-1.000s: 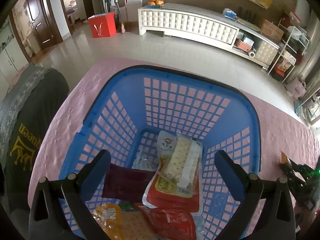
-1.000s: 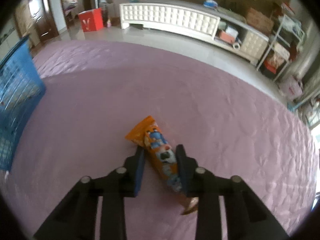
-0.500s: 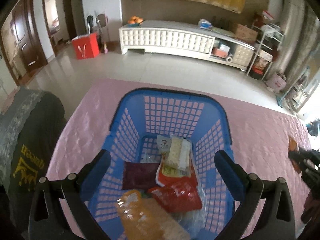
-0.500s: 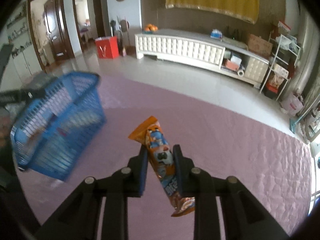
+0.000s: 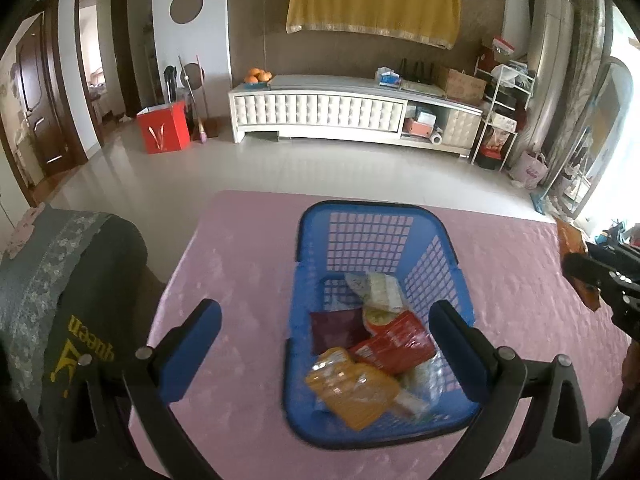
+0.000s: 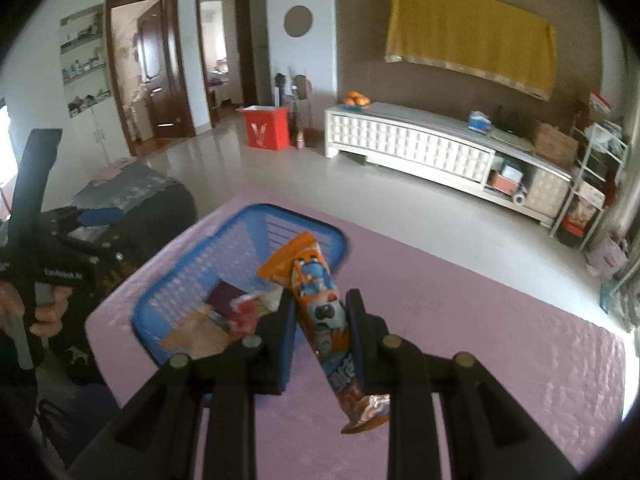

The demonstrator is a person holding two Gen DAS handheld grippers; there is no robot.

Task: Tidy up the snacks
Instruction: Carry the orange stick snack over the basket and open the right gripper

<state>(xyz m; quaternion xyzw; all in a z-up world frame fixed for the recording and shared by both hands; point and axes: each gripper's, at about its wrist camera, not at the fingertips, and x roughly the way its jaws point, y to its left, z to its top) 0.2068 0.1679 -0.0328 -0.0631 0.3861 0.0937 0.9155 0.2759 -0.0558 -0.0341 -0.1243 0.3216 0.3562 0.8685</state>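
Note:
A blue plastic basket (image 5: 308, 264) stands on the pink quilted tabletop (image 5: 240, 264) and holds several snack packets, among them a red one (image 5: 394, 346) and an orange one (image 5: 352, 392). My left gripper (image 5: 326, 334) is open and empty, raised above the basket's near end. My right gripper (image 6: 322, 316) is shut on a long orange snack tube (image 6: 320, 312) and holds it in the air to the right of the basket (image 6: 192, 268). The right gripper shows at the far right of the left wrist view (image 5: 600, 276).
A dark cloth-covered chair (image 5: 60, 300) stands at the table's left edge. Beyond the table lie tiled floor, a white low cabinet (image 5: 320, 110) and a red box (image 5: 164, 128). The person's hand on the left gripper's handle (image 6: 44, 304) shows in the right wrist view.
My right gripper lifted the orange tube off the table and carried it left towards the basket. My left gripper rose and pulled back from inside the basket, still open.

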